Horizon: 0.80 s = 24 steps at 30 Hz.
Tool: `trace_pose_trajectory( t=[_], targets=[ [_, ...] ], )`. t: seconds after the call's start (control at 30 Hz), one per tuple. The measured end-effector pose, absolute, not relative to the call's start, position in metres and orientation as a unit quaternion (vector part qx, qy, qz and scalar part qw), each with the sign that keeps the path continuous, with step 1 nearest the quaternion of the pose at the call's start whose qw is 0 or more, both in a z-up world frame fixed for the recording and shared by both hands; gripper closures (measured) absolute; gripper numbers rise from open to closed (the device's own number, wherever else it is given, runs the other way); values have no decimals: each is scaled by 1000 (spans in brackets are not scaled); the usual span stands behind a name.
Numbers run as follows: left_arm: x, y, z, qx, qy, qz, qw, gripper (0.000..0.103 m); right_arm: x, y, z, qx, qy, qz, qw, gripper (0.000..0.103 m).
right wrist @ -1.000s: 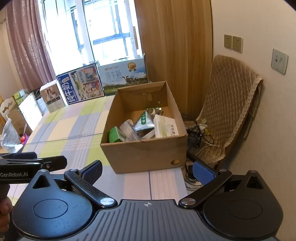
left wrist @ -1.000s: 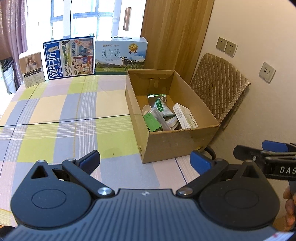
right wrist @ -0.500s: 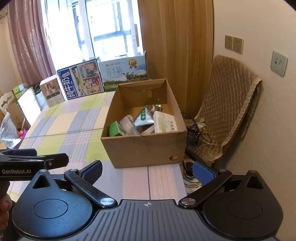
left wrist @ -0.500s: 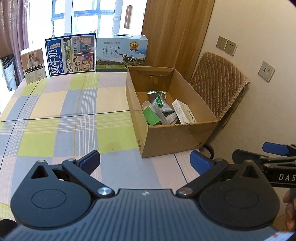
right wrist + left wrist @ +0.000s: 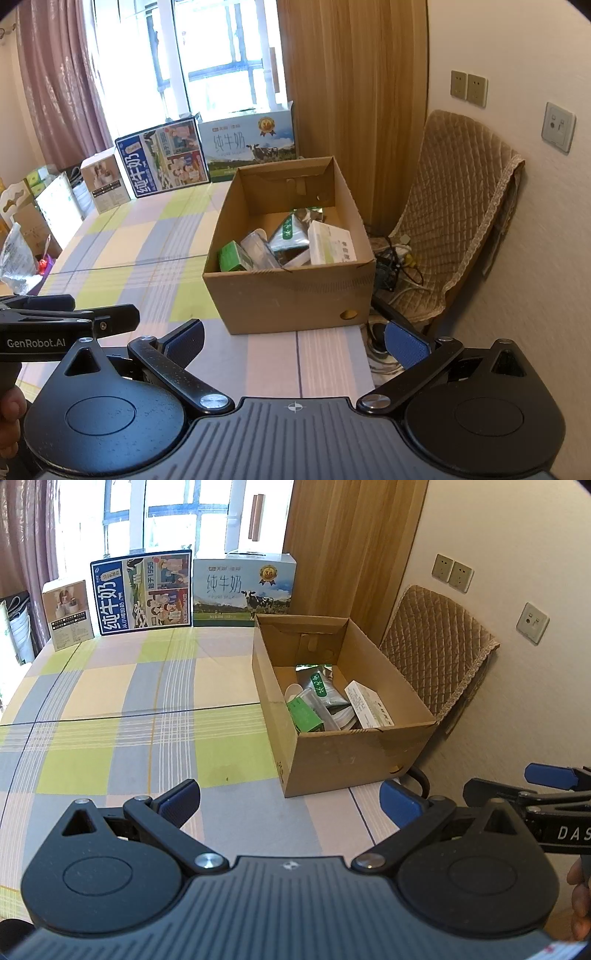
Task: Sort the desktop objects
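Observation:
An open cardboard box (image 5: pixel 332 760) (image 5: pixel 288 295) stands at the right end of the checked tablecloth (image 5: pixel 129 709). Inside lie a green carton (image 5: pixel 304 713) (image 5: pixel 232 256), a white packet (image 5: pixel 369 705) (image 5: pixel 330 245), a silver-green pouch (image 5: pixel 321 688) (image 5: pixel 291 230) and a clear plastic item (image 5: pixel 258 247). My left gripper (image 5: pixel 290 805) hangs open and holds nothing, above the table in front of the box. My right gripper (image 5: pixel 295 341) is open too, empty, near the table's right corner. Each gripper shows in the other's view, the right gripper (image 5: pixel 546 790) at the right edge and the left gripper (image 5: pixel 66 317) at the left.
Milk cartons (image 5: pixel 243 590) (image 5: pixel 142 592) and a small white box (image 5: pixel 68 614) stand along the table's far edge by the window. A padded chair (image 5: pixel 454 221) sits right of the table against the wall, with cables (image 5: pixel 395 258) on the floor. More boxes (image 5: pixel 44 199) stand at the left.
Both grippers have drawn back and risen a little from the box, which now looks smaller and farther. Both stay open and empty.

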<state>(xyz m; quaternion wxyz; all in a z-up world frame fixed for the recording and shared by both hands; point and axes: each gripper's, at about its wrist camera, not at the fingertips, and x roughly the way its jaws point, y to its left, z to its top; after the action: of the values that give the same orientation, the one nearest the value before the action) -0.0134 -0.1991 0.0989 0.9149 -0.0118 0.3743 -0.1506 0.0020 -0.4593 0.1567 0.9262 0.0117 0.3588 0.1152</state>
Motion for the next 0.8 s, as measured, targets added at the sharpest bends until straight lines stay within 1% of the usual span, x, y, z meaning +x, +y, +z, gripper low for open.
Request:
trace_pose_trajectory(
  t=[0.8],
  targets=[
    [-10, -199, 94, -19, 383, -158, 910, 1, 1, -459, 152, 11, 362, 114, 925, 2]
  ],
)
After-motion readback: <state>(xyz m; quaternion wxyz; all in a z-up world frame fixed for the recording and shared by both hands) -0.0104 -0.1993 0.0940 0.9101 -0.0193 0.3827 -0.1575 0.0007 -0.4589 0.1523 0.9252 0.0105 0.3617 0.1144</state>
